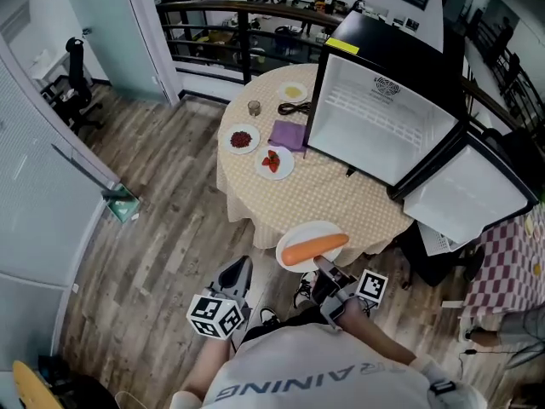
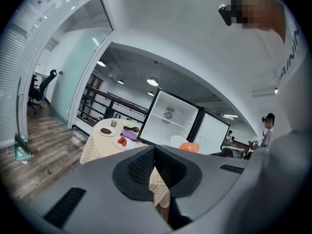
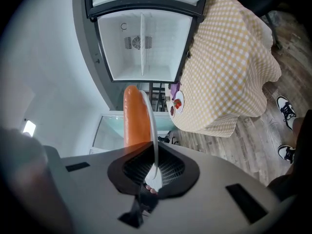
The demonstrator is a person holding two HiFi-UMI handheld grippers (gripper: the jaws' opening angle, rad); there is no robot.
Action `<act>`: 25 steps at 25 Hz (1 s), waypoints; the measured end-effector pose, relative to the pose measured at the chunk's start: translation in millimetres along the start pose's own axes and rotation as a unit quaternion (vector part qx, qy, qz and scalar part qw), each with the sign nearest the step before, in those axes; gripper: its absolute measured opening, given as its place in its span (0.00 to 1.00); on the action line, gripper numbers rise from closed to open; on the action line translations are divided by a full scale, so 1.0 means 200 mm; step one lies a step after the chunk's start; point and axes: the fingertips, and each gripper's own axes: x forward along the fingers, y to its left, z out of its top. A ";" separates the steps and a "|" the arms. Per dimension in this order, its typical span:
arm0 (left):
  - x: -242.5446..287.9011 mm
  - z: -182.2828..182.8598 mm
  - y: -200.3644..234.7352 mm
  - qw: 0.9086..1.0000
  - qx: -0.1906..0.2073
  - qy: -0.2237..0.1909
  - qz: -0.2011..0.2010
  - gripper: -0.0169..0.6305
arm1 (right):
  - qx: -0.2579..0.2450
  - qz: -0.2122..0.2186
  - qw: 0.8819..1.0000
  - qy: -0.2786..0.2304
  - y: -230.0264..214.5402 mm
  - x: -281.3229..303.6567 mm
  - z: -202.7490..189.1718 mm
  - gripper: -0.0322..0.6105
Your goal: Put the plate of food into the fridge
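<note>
Holding the plate (image 1: 308, 228) level matters most. The right hand-held gripper (image 1: 322, 267) pinches its rim, by the near edge of the bench (image 1: 341, 196). Move it slowly into the open fridge (image 1: 375, 118), far right. The left hand-held gripper (image 1: 238, 273) is pressed together, empty.

Four white round plates show in the head view. Three are on the surface: a plate of dark red food (image 1: 243, 138), a plate of bright red food (image 1: 274, 162) and a plate with a yellow patch (image 1: 294, 92). The fourth plate (image 1: 298, 231), at lower centre, bears one long orange piece of food (image 1: 315, 248).

There is one round surface under a yellow checked cloth (image 1: 332, 194), one small glass cup (image 1: 254, 107), one purple cloth (image 1: 289, 133), one black cable (image 1: 294, 109) and one black fridge with a white inside (image 1: 375, 118). One black office chair (image 1: 77, 83) is at upper left.

There are two hand-held grippers: the left hand-held gripper (image 1: 240, 267) and the right hand-held gripper (image 1: 324, 269).
</note>
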 end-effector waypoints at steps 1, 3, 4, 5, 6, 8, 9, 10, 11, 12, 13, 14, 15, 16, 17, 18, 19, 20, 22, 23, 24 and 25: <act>0.04 0.01 0.00 1.000 0.000 0.003 -0.002 0.04 | 0.005 -0.001 1.000 -0.002 0.00 0.01 0.03 0.10; 0.12 0.03 -0.01 1.000 0.000 0.006 -0.006 0.04 | 0.009 -0.001 1.000 -0.005 0.00 0.03 0.09 0.10; 0.16 0.05 -0.02 1.000 0.001 0.007 -0.008 0.04 | 0.008 -0.001 1.000 -0.007 0.00 0.04 0.12 0.10; 0.21 0.06 -0.03 1.000 0.004 0.008 -0.010 0.04 | 0.008 0.000 1.000 -0.009 0.00 0.06 0.17 0.10; 0.26 0.08 -0.03 1.000 0.007 0.009 -0.013 0.04 | 0.009 0.003 1.000 -0.011 0.00 0.08 0.22 0.10; 0.36 0.12 -0.04 1.000 0.016 0.012 -0.016 0.04 | 0.009 0.010 1.000 -0.015 0.03 0.11 0.33 0.10; 0.42 0.14 -0.04 1.000 0.019 0.013 -0.017 0.04 | 0.008 0.013 1.000 -0.018 0.04 0.13 0.38 0.10; 0.48 0.16 -0.05 1.000 0.022 0.012 -0.018 0.04 | 0.006 0.014 1.000 -0.022 0.05 0.13 0.45 0.10; 0.53 0.18 -0.05 0.999 0.024 0.011 -0.019 0.04 | 0.005 0.015 1.000 -0.026 0.05 0.14 0.51 0.10; 0.59 0.20 -0.06 0.999 0.026 0.011 -0.021 0.04 | 0.005 0.014 0.999 -0.030 0.05 0.14 0.57 0.10; 0.64 0.21 -0.07 0.999 0.027 0.011 -0.022 0.04 | 0.007 0.013 0.999 -0.034 0.04 0.14 0.62 0.10; 0.69 0.22 -0.09 0.999 0.030 0.014 -0.024 0.04 | 0.009 0.012 0.999 -0.039 0.04 0.15 0.67 0.10; 0.75 0.24 -0.10 0.999 0.032 0.017 -0.026 0.04 | 0.012 0.011 0.999 -0.042 0.03 0.15 0.72 0.10; 0.79 0.24 -0.11 0.999 0.035 0.020 -0.027 0.04 | 0.016 0.011 0.999 -0.045 0.03 0.16 0.77 0.10; 0.84 0.25 -0.12 0.999 0.037 0.023 -0.029 0.04 | 0.019 0.011 0.999 -0.047 0.02 0.16 0.81 0.10; 0.88 0.25 -0.14 0.999 0.037 0.025 -0.029 0.04 | 0.019 0.009 0.999 -0.047 0.01 0.15 0.84 0.10; 0.92 0.25 -0.15 0.999 0.037 0.026 -0.030 0.04 | 0.017 0.007 0.999 -0.046 0.00 0.15 0.88 0.10; 0.95 0.25 -0.16 0.999 0.036 0.027 -0.030 0.04 | 0.015 0.004 0.999 -0.046 -0.01 0.14 0.91 0.10; 1.02 0.25 -0.16 0.998 0.034 0.031 -0.034 0.04 | 0.015 0.000 0.999 -0.052 -0.03 0.15 0.97 0.10; 1.05 0.25 -0.16 0.998 0.035 0.035 -0.038 0.04 | 0.018 0.000 0.998 -0.059 -0.03 0.14 0.99 0.10; 1.08 0.25 -0.17 0.998 0.037 0.039 -0.045 0.04 | 0.023 0.000 0.997 -0.067 -0.03 0.14 1.01 0.10; 1.11 0.25 -0.18 0.997 0.038 0.043 -0.054 0.04 | 0.027 0.001 0.997 -0.078 -0.03 0.13 1.03 0.10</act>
